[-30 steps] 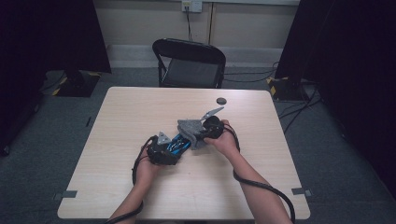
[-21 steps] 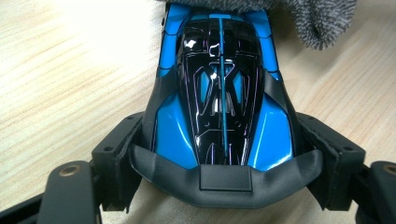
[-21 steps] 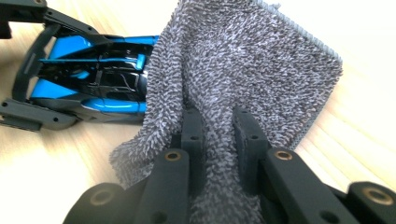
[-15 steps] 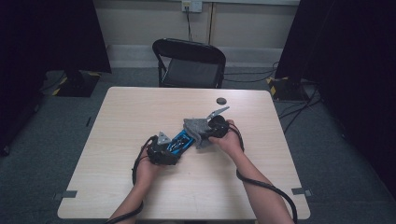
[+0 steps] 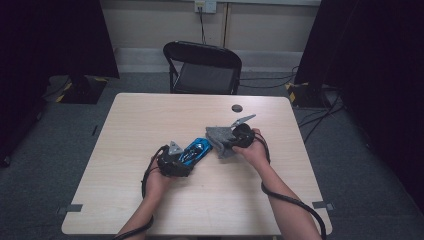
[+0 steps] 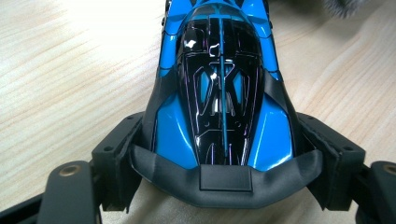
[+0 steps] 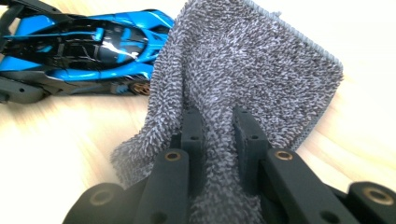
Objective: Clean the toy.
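The left tool point(image 6: 219, 154) clamps the blue toy car point(image 6: 219, 88) on the wooden table point(image 6: 70, 70)

We look down on a pale wood-grain table point(image 5: 125, 200) standing on grey carpet point(image 5: 45, 200). Beyond its far edge we see a black folding chair point(image 5: 202, 67) facing us. Behind the chair runs a cream wall point(image 5: 150, 22) with a white socket point(image 5: 205, 5) and a cable hanging from it. Dark curtains point(image 5: 50, 35) close off both sides, and more cables point(image 5: 320, 117) trail across the floor at the right.
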`<state>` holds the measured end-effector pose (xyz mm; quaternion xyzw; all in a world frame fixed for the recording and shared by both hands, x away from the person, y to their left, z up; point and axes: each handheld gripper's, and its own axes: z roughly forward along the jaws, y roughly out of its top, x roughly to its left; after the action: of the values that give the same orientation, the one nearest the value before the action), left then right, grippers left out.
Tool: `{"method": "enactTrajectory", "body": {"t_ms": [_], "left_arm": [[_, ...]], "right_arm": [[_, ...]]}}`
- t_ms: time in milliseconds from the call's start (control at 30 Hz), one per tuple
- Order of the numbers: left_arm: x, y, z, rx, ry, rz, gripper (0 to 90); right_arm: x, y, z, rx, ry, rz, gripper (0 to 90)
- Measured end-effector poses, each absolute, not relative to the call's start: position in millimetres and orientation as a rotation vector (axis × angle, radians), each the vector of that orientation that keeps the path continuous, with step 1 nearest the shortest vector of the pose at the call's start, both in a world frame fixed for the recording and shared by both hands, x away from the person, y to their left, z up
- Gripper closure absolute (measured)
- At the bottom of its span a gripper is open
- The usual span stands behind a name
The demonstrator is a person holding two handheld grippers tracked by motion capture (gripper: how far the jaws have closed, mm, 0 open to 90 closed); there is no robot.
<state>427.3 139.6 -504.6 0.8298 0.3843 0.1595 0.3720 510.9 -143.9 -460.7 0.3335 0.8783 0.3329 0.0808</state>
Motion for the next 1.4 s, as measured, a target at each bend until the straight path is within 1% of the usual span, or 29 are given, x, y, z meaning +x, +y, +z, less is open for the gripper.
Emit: {"method": "enactTrajectory", "body": {"t_ms": [233,467,700,967,1400], "left_arm": [[427.2,139.5,-504.7,2.125,0.987,0.406,24.1],[427.2,139.5,-504.7,2.126,0.987,0.407,24.1],[427.2,139.5,-504.7,2.126,0.987,0.407,24.1],[427.3,139.6,-504.6,2.128,0.985,0.408,24.1],[427.3,139.7,-504.6,2.128,0.985,0.409,24.1]], "right_arm": [[507.5,-162.6,-449.2,1.017,2.584,1.033,76.7],[499.1,-159.6,-434.7,0.951,2.581,1.075,76.7],[483.5,-131.6,-425.1,0.802,2.631,1.116,76.7],[464.5,-91.3,-431.5,0.638,2.717,1.146,76.7],[448.1,-58.2,-439.0,0.483,2.791,1.155,76.7]]}}
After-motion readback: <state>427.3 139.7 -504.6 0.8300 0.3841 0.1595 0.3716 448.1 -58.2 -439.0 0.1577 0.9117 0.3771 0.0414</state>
